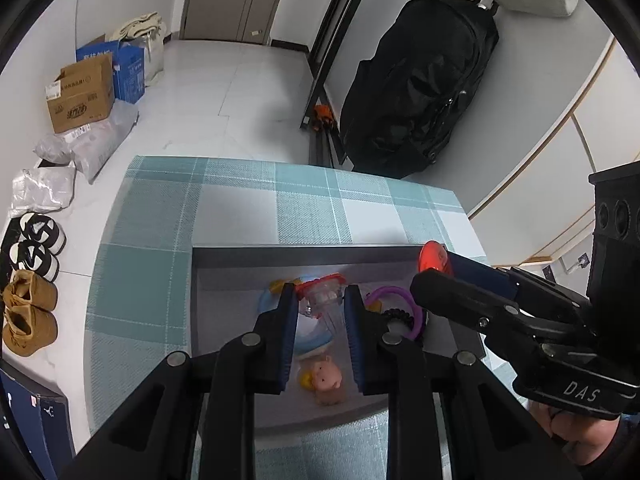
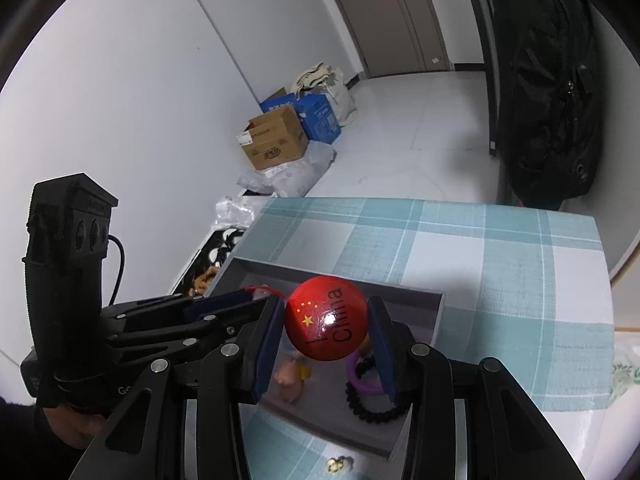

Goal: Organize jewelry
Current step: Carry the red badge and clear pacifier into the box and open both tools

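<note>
Over the grey tray (image 1: 224, 258), both grippers hang close together. Left gripper (image 1: 321, 300) pinches a clear trinket w/ red rim (image 1: 323, 289) between its blue pads, held above the tray floor. Right gripper (image 2: 327, 326) is clamped on a red badge (image 2: 326, 318) printed w/ yellow stars and "China"; in the left view the badge sits at the tray's far right corner, above the rim.

Tray interior: pink pig charm (image 1: 326, 380) nearest, pale blue ring (image 1: 310, 338) under the left gripper, purple ring (image 1: 400, 300) and black coil band (image 2: 370, 408) to the right, touching or overlapping. A small yellowish bit (image 2: 338, 465) lies on the cloth just outside the tray's near wall; too blurred to ID.

Tray rests on a teal-and-white plaid cloth (image 1: 248, 200) covering the table.

Beyond the table: pale tiled floor (image 1: 240, 80). Left side, near to far: tan shoes (image 1: 28, 316), black-and-white sneakers (image 1: 38, 244), plastic bags (image 1: 92, 144), cardboard box (image 1: 80, 94), blue box (image 1: 128, 66), cream tote (image 1: 146, 36). Right: big black bag (image 1: 420, 84) leaning by a dark door frame, white wall behind. Far end: grey-brown doors (image 1: 236, 0).
</note>
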The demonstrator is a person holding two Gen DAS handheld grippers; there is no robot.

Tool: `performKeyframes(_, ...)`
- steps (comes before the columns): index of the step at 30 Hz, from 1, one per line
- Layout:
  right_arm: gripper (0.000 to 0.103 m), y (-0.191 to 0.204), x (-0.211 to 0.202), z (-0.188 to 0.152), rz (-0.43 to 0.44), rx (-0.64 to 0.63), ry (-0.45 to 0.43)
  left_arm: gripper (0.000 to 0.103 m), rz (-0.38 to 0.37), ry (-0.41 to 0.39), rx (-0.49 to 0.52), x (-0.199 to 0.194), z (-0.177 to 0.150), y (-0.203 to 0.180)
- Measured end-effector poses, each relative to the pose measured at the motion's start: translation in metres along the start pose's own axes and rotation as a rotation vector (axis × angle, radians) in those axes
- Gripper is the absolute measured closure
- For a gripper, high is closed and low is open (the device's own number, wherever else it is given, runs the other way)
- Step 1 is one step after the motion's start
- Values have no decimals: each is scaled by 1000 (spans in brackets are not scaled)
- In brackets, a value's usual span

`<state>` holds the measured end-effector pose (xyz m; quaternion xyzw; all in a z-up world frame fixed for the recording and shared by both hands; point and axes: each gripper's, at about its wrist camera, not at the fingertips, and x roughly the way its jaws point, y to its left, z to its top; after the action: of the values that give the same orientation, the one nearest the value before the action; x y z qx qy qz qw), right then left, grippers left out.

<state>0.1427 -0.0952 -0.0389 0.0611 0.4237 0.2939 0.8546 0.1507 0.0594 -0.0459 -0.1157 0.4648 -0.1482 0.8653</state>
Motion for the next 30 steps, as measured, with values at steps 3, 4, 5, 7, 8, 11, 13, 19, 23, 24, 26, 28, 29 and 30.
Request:
performKeyframes(3, 62, 1, 4, 1, -7, -17, 11, 85, -7, 14, 2, 4, 1, 0)
performKeyframes(4, 62, 1, 5, 1, -6, -18, 14, 85, -10, 22, 2, 6, 2, 0)
performKeyframes(5, 62, 0, 6, 2, -4, -19, 18, 85, -12, 28, 1, 7, 2, 1)
performKeyframes(7, 62, -2, 8, 2, -7, -17, 24, 85, -14, 37, 4, 9, 2, 0)
performKeyframes(8, 62, -3, 9, 2, -6, -12, 29, 85, -13, 39, 7, 10, 2, -1)
performKeyframes(11, 62, -6, 11, 2, -2, 0, 38, 85, -14, 46, 9, 12, 2, -1)
performKeyframes(13, 62, -7, 12, 1, -2, 3, 41, 85, -11, 49, 9, 13, 3, -2)
performKeyframes(19, 62, -6, 10, 0, -3, -1, 45, 85, -10, 43, 17, 12, 2, -3)
performKeyframes(23, 62, -6, 10, 0, -14, -3, 47, 84, -4, 30, 5, 12, 3, -1)
performKeyframes(24, 61, -6, 10, 0, -19, -2, 46, 84, -5, 31, -3, 12, 4, 0)
performKeyframes(26, 61, -7, 9, 0, -22, 6, 44, 84, 4, 38, -29, 13, 4, 3)
performKeyframes(28, 60, -9, 8, 0, -28, 14, 37, 83, -8, 37, -47, 12, 4, 4)
performKeyframes(29, 59, -9, 7, 1, -34, 18, 36, 83, -13, 43, -54, 13, 4, 4)
performKeyframes(30, 55, -10, 6, 1, -37, 22, 36, 82, -13, 50, -56, 14, 4, 3)
